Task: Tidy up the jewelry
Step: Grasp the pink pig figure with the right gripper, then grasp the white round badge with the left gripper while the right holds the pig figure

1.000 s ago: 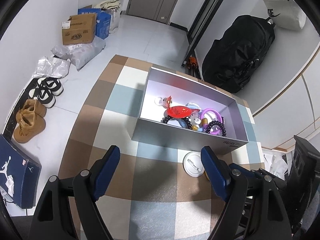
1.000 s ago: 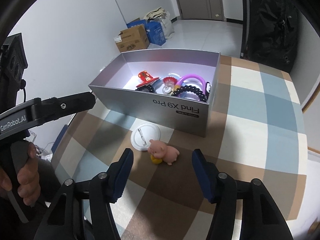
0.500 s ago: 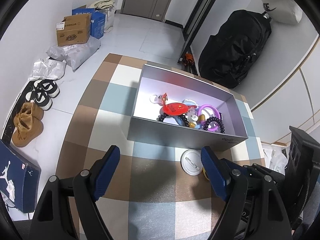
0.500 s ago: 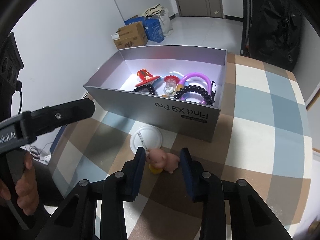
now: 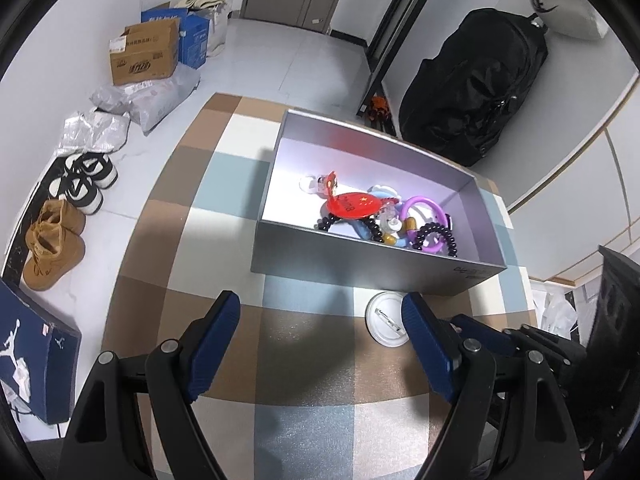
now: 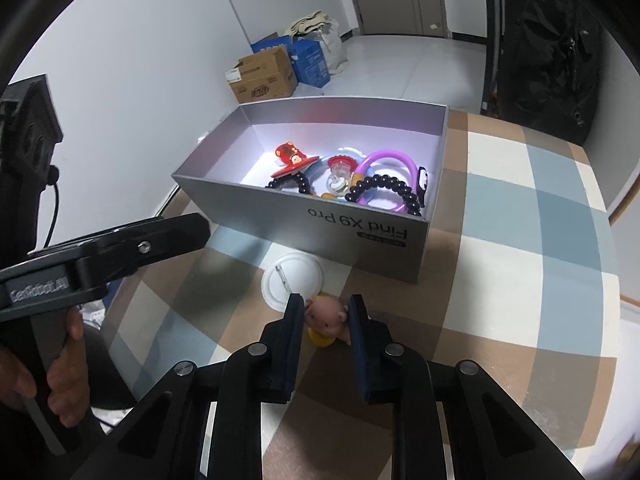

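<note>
Right wrist view: grey box (image 6: 360,236) already holds several trinkets; white badge (image 6: 292,280) remains on the bench (image 6: 520,280). Right gripper (image 6: 325,320) is closing around the pink pig (image 6: 326,318), pads apparently touching; left gripper (image 5: 320,316) stands wide open and empty.

The grey box (image 6: 352,224) has "Find X9 Pro" printed on its near side wall, and it reads upside down in the right wrist view. The handle of the left gripper (image 6: 36,290) carries the words "GenRobot.AI" in white. The blue box (image 5: 24,356) on the floor shows a white jumping-man logo. Print on the carton (image 5: 144,56) is too small to read.
</note>
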Available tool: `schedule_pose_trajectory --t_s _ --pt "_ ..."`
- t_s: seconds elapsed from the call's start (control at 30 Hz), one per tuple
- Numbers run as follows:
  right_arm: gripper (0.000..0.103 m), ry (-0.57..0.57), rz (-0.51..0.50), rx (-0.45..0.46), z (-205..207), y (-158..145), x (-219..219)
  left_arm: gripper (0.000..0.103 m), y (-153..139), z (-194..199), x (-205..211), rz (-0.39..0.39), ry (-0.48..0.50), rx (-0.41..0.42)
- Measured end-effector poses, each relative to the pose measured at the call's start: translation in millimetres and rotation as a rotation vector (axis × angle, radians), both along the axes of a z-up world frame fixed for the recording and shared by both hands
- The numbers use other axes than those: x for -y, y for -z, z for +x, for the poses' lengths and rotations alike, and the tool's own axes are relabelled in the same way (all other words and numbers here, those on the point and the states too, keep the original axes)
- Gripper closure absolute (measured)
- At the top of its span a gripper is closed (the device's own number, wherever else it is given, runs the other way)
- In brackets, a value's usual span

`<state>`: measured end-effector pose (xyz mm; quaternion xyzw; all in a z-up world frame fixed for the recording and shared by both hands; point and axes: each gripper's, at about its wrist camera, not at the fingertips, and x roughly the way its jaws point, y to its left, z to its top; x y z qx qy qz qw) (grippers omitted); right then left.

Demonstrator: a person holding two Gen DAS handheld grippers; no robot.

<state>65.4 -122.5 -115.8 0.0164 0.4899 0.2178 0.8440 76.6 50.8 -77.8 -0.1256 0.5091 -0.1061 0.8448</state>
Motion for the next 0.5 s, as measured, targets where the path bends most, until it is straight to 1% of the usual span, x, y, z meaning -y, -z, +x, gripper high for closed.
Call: schedule_pose_trajectory --t_s 0.13,0.23,0.37,0.5 --pt "0.082 0.022 0.013 -0.003 -1 -1 11 0.024 0 1 7 0.008 0.008 -0.001" --pt "0.082 0.042 0.032 0.008 -2 -7 19 0.024 1 -1 17 0.015 0.05 -0.005" --pt "0.082 0.06 0.051 0.023 -6 -16 29 0.024 6 -5 34 0.065 0.103 -0.009" --pt "0.082 0.09 0.074 0.034 -9 -24 41 0.024 11 -4 47 0.093 0.134 -0.014"
